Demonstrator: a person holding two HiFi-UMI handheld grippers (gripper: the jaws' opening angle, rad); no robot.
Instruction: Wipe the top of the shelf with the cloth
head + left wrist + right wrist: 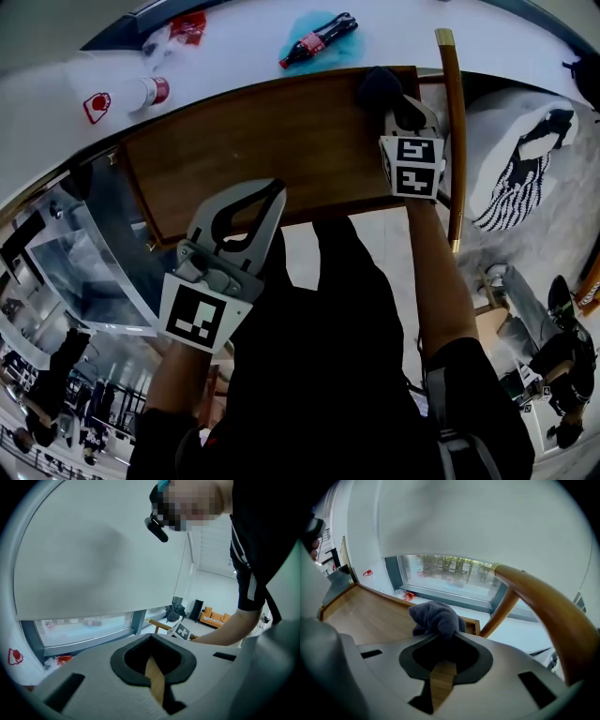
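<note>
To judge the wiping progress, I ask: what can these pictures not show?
Where the dark grey cloth meets the brown wooden shelf top: the right gripper covers it in the head view and its own view.
Part of the shelf's front edge: head view, behind the left gripper.
Dust on the wood: too fine.

Daylight is pouring through the window (450,573), leaving the head view dim and bluish; fisheye distortion is bending every edge.

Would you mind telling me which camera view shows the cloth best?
The right gripper view: the cloth fills the middle, bunched and pinched in the right gripper. The head view shows only a dark lump; the left gripper view does not show it.
</note>
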